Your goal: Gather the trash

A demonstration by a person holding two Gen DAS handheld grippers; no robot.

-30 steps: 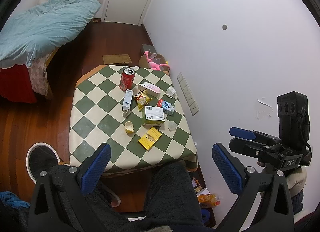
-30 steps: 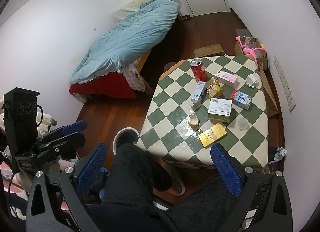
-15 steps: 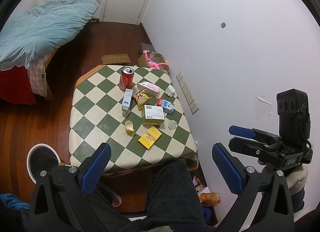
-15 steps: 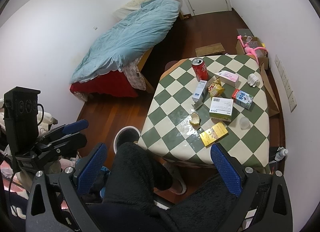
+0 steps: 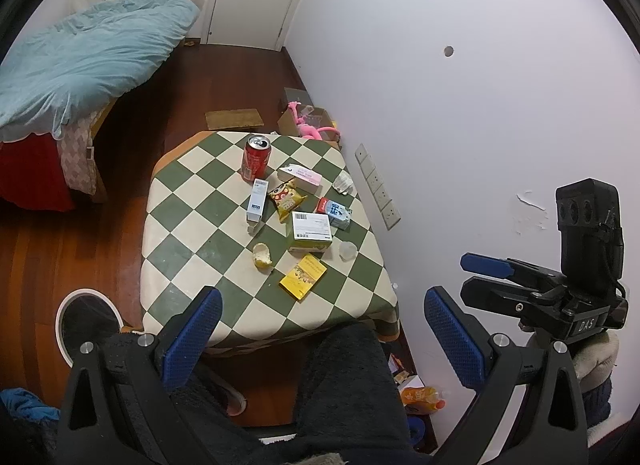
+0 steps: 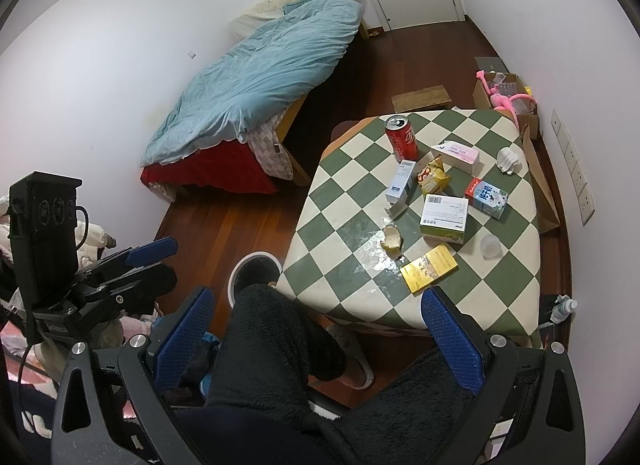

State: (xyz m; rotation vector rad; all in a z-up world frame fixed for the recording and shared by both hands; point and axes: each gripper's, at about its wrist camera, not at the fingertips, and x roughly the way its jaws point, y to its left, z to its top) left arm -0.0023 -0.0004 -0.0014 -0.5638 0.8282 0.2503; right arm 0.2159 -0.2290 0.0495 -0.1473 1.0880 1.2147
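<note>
Holding both tongs high above the table [image 5: 192, 201], you have them wide apart and empty: the left tongs [image 5: 320, 329] and the right tongs [image 6: 316, 329] each show two blue pads with nothing between them. In the left view your right tongs appear at the right side, near the wall, also spread.

All the trash lies on the checkered table, well below and in front of both tongs, none of it touching them. A red can [image 5: 256, 157] stands upright at the far side. Just in front of it lies a white-blue carton [image 5: 257, 205], and beside that a yellow snack bag [image 5: 286, 199]. A pink box [image 5: 301, 178] is behind the bag, and a crumpled white paper [image 5: 344, 184] is near the wall edge. A small milk box [image 5: 335, 212] lies just beside a green box [image 5: 310, 231]. Nearer to you are a piece of peel [image 5: 262, 255], a clear cup [image 5: 347, 251] and a yellow pack [image 5: 303, 276], which is the closest thing to the tongs.

A white bin [image 5: 88, 325] stands on the floor at the left corner of the table, beside your left pad in the left view. Your dark fleece legs [image 6: 288, 353] fill the space under both tongs.
</note>
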